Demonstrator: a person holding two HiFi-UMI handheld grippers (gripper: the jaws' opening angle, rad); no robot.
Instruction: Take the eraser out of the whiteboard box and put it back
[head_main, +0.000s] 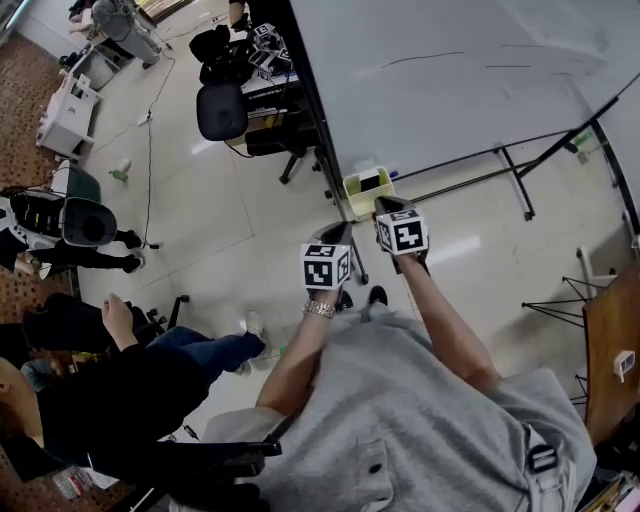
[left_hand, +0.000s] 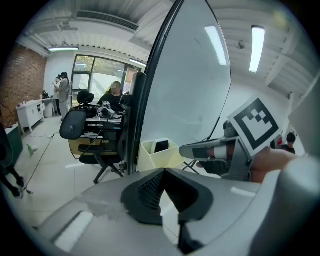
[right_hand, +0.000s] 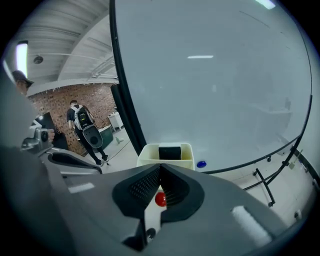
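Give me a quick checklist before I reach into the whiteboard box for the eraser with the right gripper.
1. Is the eraser in the box: ok, it stands inside.
2. Is the right gripper aimed at the box: ok, the box is straight ahead of its tips.
3. Are the right jaws apart for the grasp: not ok, they are together.
4. Is the left gripper out of the way: ok, it is shut and short of the box.
5. What is the red spot behind the right jaw tips: cannot tell.

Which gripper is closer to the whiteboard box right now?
Right. The right gripper sits just short of the whiteboard box, facing the eraser inside it; the left gripper hangs further back, off to the left.
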